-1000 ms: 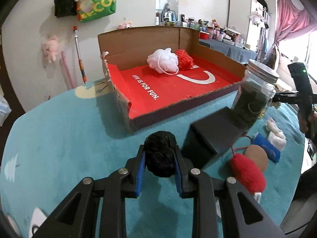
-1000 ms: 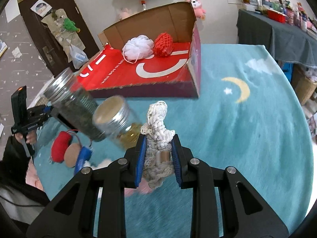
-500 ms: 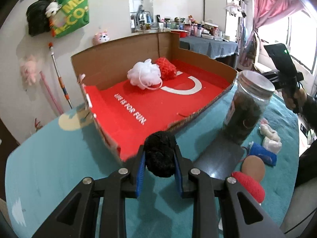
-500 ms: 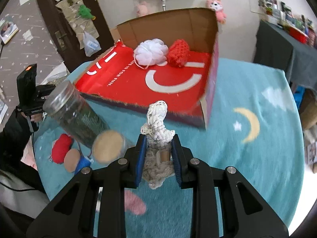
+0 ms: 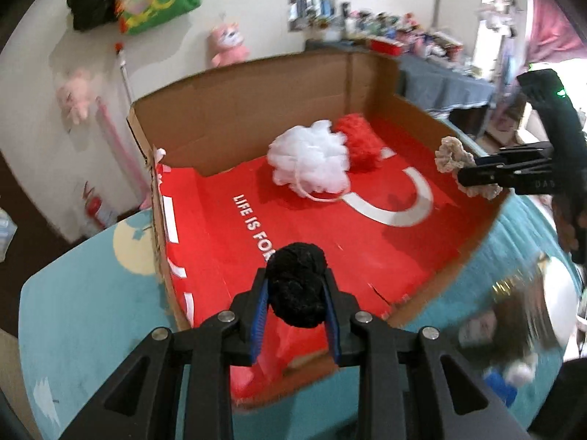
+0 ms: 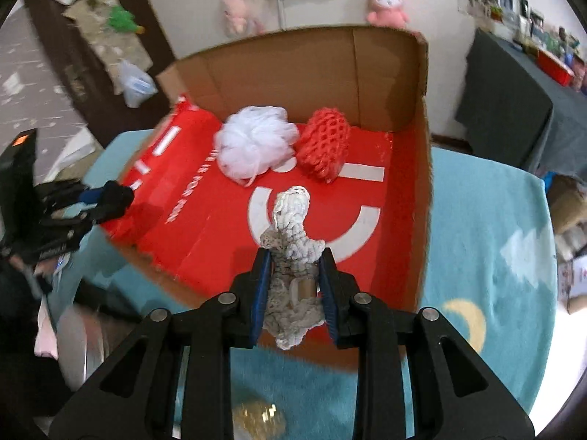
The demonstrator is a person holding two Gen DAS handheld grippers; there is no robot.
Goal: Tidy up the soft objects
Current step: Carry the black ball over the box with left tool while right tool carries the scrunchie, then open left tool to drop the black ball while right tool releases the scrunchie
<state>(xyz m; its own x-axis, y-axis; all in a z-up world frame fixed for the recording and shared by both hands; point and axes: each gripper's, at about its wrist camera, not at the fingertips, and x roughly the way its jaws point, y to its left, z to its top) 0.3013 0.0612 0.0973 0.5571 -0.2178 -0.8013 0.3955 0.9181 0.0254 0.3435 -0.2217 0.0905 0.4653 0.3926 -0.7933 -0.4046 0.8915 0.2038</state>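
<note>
Right now my left gripper [image 5: 296,304] has its fingers pinched on a black pom-pom [image 5: 296,295] over the box [image 5: 256,110] near edge; my right gripper [image 6: 293,293] pinches a cream knit piece [image 6: 291,242] above the box floor. Letting go too early could drop the pom-pom outside the box wall, and both grippers may bump.

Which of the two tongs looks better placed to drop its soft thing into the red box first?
Probably the left. The left tongs hold the black pom-pom over the cardboard box's red floor, while the right tongs, gripping the cream crochet piece, seem nearer its wall.
</note>
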